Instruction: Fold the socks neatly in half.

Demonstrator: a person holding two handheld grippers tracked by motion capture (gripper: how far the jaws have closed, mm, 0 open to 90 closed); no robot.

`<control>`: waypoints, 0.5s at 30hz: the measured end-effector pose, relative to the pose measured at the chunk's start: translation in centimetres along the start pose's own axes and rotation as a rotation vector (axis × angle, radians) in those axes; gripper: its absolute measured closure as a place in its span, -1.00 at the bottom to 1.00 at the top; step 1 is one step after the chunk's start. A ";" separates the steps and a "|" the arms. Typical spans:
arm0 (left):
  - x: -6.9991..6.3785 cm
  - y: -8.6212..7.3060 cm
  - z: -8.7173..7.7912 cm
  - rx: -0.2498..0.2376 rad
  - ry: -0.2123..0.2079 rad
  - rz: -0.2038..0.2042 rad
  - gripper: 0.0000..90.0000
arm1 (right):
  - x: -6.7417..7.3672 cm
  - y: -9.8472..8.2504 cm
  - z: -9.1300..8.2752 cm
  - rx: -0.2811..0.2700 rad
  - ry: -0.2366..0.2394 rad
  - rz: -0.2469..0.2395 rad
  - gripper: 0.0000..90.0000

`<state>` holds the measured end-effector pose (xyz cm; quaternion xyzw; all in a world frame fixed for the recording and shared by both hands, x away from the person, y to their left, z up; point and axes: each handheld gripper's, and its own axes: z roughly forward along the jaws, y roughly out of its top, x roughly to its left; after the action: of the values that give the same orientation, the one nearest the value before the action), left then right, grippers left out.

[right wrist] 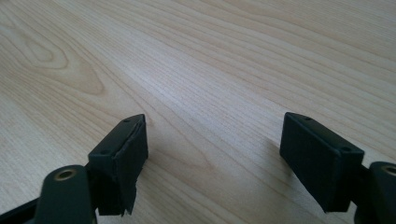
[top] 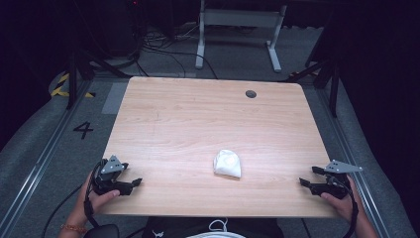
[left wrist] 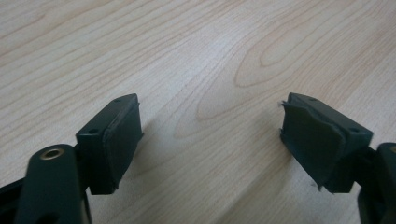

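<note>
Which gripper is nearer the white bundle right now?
Right, narrowly. The right gripper is off to the white bundle's right at the table's near edge; the left gripper sits farther off to its left. Both are open, holding nothing.

A black number 4 (top: 83,130) is painted on the grey floor (top: 59,148) to the left of the wooden table (top: 198,119). Nothing else can be read; the table surface in both gripper views carries no lettering
</note>
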<state>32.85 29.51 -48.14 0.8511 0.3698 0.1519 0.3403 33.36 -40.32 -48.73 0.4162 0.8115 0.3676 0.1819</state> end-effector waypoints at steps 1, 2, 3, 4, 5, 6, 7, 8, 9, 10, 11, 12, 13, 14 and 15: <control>0.0 0.0 0.0 0.001 -0.001 -0.004 -0.56 | 0.0 0.0 0.0 -0.001 0.001 0.002 -0.45; 0.0 0.0 0.0 0.003 -0.001 -0.004 -0.56 | 0.0 0.0 0.0 0.000 0.000 0.006 -0.45; 0.0 0.0 0.0 0.005 0.002 -0.013 -0.58 | 0.0 0.0 0.0 -0.002 -0.002 0.011 -0.45; -0.1 0.0 0.1 0.009 0.011 -0.023 -0.61 | 0.0 0.0 0.0 -0.001 -0.003 0.011 -0.46; -0.1 0.0 0.1 0.009 0.013 -0.026 -0.63 | 0.0 0.0 0.0 0.000 -0.006 0.009 -0.46; -0.1 0.0 0.1 0.010 0.017 -0.028 -0.64 | 0.0 0.0 0.0 0.000 -0.011 0.009 -0.47; -0.1 0.0 0.1 0.011 0.018 -0.028 -0.64 | 0.0 0.0 0.0 0.000 -0.018 0.013 -0.47; -0.1 0.0 0.1 0.011 0.018 -0.029 -0.64 | 0.0 0.0 0.0 0.000 -0.022 0.018 -0.47; -0.1 0.0 0.1 0.009 0.017 -0.031 -0.64 | 0.0 0.0 0.0 0.000 -0.025 0.020 -0.47; -0.1 0.0 0.1 0.012 0.017 -0.032 -0.65 | 0.0 0.0 0.0 0.000 -0.025 0.021 -0.47; -0.2 0.0 0.1 0.012 0.018 -0.037 -0.66 | 0.0 0.0 0.0 0.000 -0.028 0.024 -0.47; -0.2 0.0 0.1 0.012 0.018 -0.037 -0.66 | 0.0 0.0 0.0 0.000 -0.028 0.024 -0.47; -0.1 0.1 0.1 0.014 0.018 -0.031 -0.67 | 0.0 0.0 0.0 -0.001 -0.028 0.032 -0.47; -0.1 0.1 0.1 0.012 0.018 -0.034 -0.67 | 0.0 0.0 0.0 -0.001 -0.031 0.032 -0.47; -0.1 0.1 0.1 0.014 0.019 -0.029 -0.67 | 0.0 0.0 0.0 0.000 -0.035 0.036 -0.47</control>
<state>32.87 29.34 -48.17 0.8464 0.3866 0.1525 0.3329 33.34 -40.34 -48.72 0.4369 0.8006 0.3637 0.1895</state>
